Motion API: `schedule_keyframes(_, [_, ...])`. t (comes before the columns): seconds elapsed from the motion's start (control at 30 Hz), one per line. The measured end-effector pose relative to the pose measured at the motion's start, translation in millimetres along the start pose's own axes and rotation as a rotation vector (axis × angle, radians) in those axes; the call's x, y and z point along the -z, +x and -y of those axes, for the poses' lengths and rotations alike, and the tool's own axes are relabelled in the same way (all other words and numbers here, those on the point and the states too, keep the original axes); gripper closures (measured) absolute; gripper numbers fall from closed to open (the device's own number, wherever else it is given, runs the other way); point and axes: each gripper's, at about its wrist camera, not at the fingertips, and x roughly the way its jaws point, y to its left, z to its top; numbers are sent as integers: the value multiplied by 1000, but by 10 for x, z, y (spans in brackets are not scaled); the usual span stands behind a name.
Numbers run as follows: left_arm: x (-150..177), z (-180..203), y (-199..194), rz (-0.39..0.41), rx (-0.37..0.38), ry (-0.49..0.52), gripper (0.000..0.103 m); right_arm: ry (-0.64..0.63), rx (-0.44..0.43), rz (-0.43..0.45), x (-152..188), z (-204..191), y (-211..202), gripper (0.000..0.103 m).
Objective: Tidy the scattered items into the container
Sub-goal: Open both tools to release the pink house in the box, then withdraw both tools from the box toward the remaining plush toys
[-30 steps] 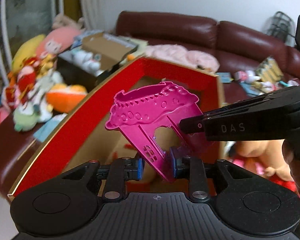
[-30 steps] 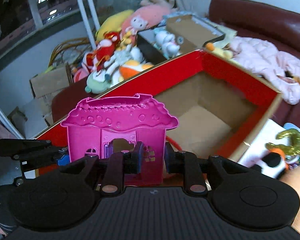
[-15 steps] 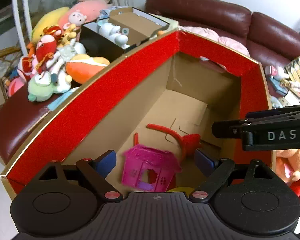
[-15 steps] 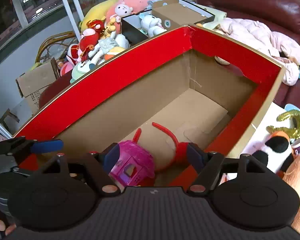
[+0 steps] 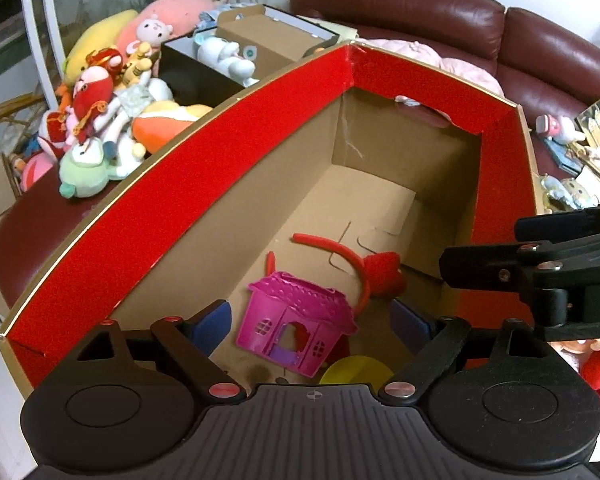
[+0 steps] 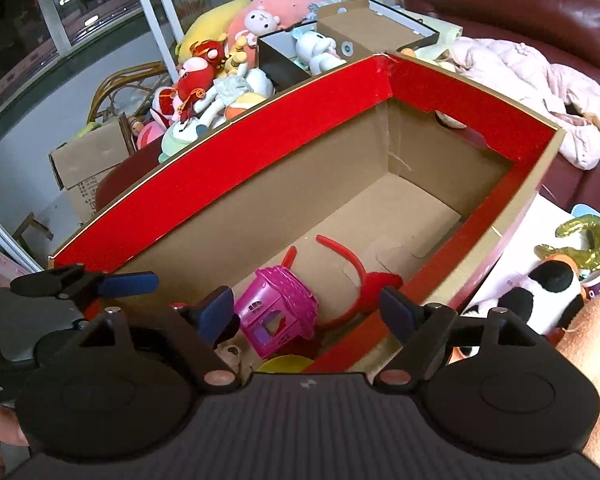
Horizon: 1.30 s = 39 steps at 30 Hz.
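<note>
Below us, the pink toy house lies on its back on the brown floor of the red cardboard box, near the close end, its roof pointing toward the far wall. Just beside it, partly touching at the roof edge, we see a red headband with a red bow, and a yellow round object shows at the very near edge, mostly hidden behind our left gripper's body. Our left gripper hangs over the box with its blue-padded fingers spread wide and nothing between them. Our right gripper is likewise spread wide and empty, above the same near end of the box, and in its view the house sits between the two pads. Each gripper appears at the edge of the other's view, close alongside. Past the long red wall we see a heap of plush toys and a smaller open cardboard box holding a white plush. A dark red leather sofa stands behind, with a pink padded jacket lying on it. To the right of the box, on the white tabletop, a black-and-white plush rests near a gold foil shape.
</note>
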Motion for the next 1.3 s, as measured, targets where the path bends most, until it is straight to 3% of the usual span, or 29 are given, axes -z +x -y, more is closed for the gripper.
schedule_keyframes(0.33, [-129,476,-290,81,19,78,9,70,0,109,-12,397,-600,17])
schedule_keyframes(0.57, [-129,1138,-397,144,56,227,6,89,101,136,137,926,-1086,12])
schedule_keyframes(0.83, [-29,1785,-510,182,117,368,1,298,208,134,580,1665,-1465,9])
schedule_keyframes(1.07, [205,2225,-385,136,158,458,1,453,280,130,1125,2167,-1665,9])
schedule_keyframes(1.3, [525,2572,-49,14,236,473,1,605,311,101,1657,2534,-1770,9])
